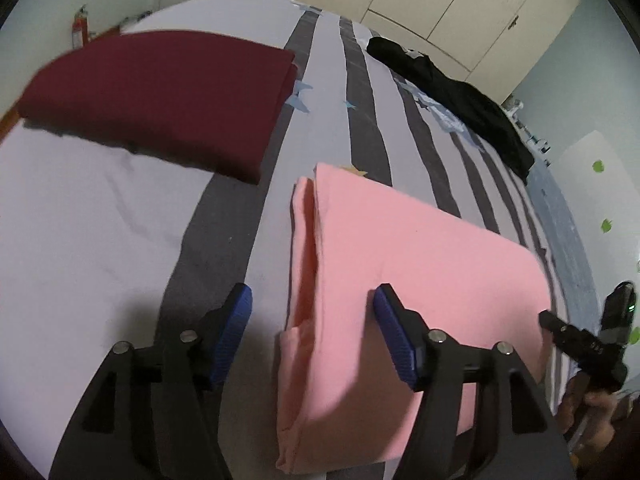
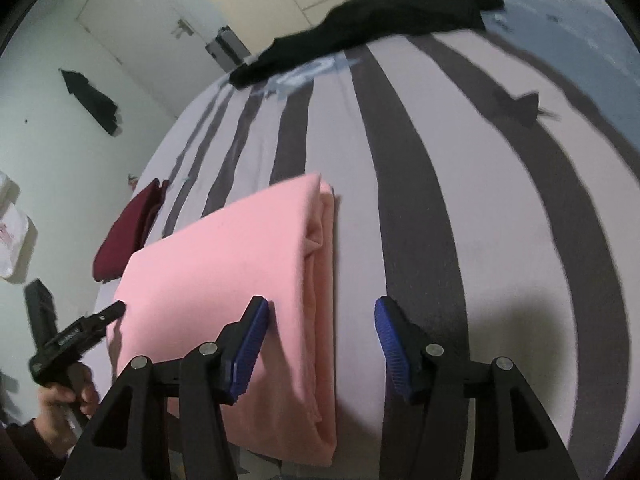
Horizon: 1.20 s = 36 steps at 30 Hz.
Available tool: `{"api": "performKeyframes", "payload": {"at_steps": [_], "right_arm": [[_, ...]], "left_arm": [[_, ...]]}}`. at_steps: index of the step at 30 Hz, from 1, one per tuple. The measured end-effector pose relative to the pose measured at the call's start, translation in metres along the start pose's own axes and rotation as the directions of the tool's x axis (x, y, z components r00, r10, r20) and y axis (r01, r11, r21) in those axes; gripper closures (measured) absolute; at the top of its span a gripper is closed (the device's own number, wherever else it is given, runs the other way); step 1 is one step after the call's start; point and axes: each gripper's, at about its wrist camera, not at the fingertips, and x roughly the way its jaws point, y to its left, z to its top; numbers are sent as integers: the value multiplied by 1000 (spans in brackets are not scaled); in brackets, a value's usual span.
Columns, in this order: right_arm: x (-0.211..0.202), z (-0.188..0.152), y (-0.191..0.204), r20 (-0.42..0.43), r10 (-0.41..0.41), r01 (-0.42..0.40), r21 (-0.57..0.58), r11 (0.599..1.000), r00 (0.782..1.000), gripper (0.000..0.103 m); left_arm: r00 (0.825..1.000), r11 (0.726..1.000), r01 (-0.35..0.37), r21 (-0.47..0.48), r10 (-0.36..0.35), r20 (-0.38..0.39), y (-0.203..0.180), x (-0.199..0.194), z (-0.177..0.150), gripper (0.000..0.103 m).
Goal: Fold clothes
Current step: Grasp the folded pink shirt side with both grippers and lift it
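The left gripper [image 1: 312, 332] and right gripper [image 2: 320, 344] hang spread, pinching nothing, over the folded pink garment [image 1: 400, 280] at lower centre; its fold looks finished; next likely the black garment [image 1: 460, 96], upper right, unfolded

Bedroom: striped bed [image 1: 360, 92], wardrobe [image 1: 460, 8]
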Motion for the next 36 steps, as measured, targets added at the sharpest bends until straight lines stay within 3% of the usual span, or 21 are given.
{"api": "performKeyframes", "payload": {"at_steps": [6, 10, 20, 23, 25, 28, 32, 36], "right_arm": [[6, -2, -3, -27, 56, -56, 1, 998, 998, 51], [14, -1, 1, -43, 72, -73, -15, 997, 996, 51], [32, 7, 14, -74, 137, -139, -24, 990, 988, 53], [30, 2, 13, -78, 144, -145, -13, 989, 987, 59], [29, 0, 12, -77, 144, -145, 0, 989, 987, 60], [27, -3, 14, -75, 131, -131, 5, 991, 989, 70], [17, -2, 25, -62, 78, -81, -37, 996, 995, 86], [-9, 6, 48, -11, 41, -42, -84, 996, 999, 90]], "left_arm": [[999, 999, 44, 19, -44, -22, -5, 11, 3, 40], [998, 996, 49, 74, -46, -48, -21, 17, 2, 47], [996, 995, 71, 64, -67, -58, -25, 27, 9, 48], [995, 994, 82, 76, -78, -55, -29, 28, 8, 55], [995, 991, 86, 105, -80, -59, -35, 28, 10, 68], [996, 988, 81, 133, -74, -56, -42, 28, 12, 75], [996, 986, 88, 142, -84, -37, -44, 19, 9, 79], [993, 983, 116, 143, -116, -12, -32, -4, 11, 80]]}}
